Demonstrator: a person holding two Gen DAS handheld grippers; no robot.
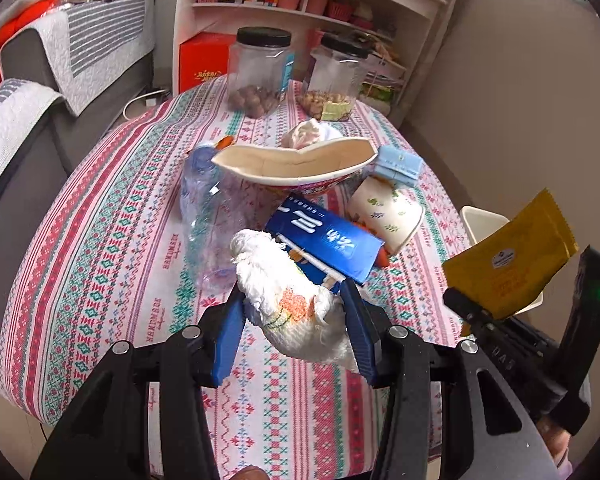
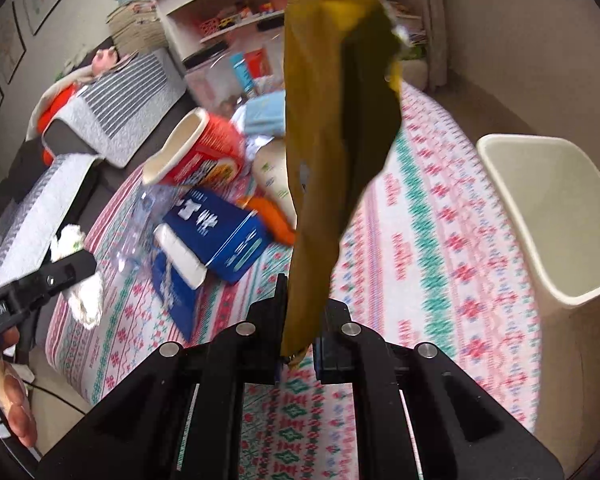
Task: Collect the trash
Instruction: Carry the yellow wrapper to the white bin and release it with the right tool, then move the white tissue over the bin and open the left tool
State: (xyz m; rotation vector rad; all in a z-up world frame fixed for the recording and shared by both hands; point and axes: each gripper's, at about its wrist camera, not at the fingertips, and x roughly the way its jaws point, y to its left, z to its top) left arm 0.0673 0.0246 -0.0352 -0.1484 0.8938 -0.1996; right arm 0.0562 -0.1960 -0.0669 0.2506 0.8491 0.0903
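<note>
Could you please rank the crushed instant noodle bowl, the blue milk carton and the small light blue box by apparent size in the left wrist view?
1. Crushed instant noodle bowl
2. Blue milk carton, nearer the camera, so this ranking is unsure
3. Light blue box, clearly smallest

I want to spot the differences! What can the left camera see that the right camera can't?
Only the left: two jars at the table's far end, and the left tongs squeezing a tissue. Only the right: the open inside of the white bin, and the right tongs pinching the wrapper's bottom edge. Both: the yellow wrapper, blue carton, bowl and tablecloth.
</note>
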